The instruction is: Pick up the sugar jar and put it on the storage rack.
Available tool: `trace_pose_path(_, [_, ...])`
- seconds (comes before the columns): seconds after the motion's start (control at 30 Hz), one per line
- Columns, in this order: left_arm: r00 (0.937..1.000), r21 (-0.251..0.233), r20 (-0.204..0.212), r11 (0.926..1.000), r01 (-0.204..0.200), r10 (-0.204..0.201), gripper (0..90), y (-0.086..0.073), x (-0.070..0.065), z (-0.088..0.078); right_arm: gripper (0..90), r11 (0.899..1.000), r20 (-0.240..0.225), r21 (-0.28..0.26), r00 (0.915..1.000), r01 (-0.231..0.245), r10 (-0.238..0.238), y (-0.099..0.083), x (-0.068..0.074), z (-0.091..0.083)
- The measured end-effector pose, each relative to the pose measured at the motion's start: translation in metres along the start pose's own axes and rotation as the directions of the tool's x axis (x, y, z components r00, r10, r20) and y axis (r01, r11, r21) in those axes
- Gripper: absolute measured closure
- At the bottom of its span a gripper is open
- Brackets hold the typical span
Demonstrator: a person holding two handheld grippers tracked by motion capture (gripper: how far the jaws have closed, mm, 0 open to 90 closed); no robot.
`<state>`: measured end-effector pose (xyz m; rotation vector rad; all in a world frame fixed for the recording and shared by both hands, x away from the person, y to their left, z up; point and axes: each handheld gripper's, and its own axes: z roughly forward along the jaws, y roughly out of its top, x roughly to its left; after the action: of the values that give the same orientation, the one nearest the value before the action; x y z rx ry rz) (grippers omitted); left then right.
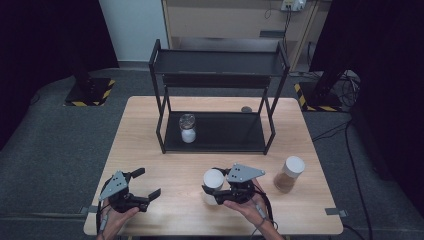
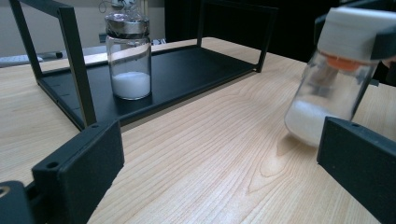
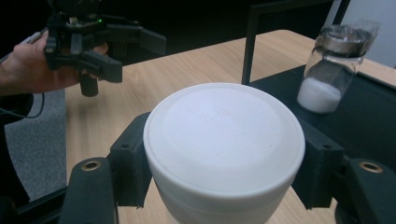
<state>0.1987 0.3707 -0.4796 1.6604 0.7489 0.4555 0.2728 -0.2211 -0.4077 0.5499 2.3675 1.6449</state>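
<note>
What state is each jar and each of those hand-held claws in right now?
White-lidded jar: lid on, part full of white powder, clamped at the lid, tilted.
Right gripper: shut on that lid.
Left gripper: open, holding nothing.
Metal-lidded jar: closed, upright on the rack's bottom shelf, a little white powder inside.
Brown-filled jar: white lid on, standing on the table, untouched.

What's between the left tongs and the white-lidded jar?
Bare tabletop in the high view: left tongs open, white-lidded jar clamped in the right tongs.
</note>
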Motion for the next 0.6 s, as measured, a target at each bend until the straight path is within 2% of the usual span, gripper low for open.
trace_pose_path(0.2, [1.0000, 0.003, 0.002, 1.0000, 0.000, 0.000, 0.0, 0.000, 0.000, 0.000, 33.8, 1.000, -0.031, 0.004, 0.9995, 0.013, -0.012, 0.016, -0.014, -0.001])
trace_pose_path(0.6, [1.0000, 0.003, 0.002, 1.0000, 0.007, -0.007, 0.0, 0.000, 0.001, 0.000, 33.8, 0.999, -0.055, 0.004, 0.9976, 0.043, -0.043, 0.052, -0.035, -0.003])
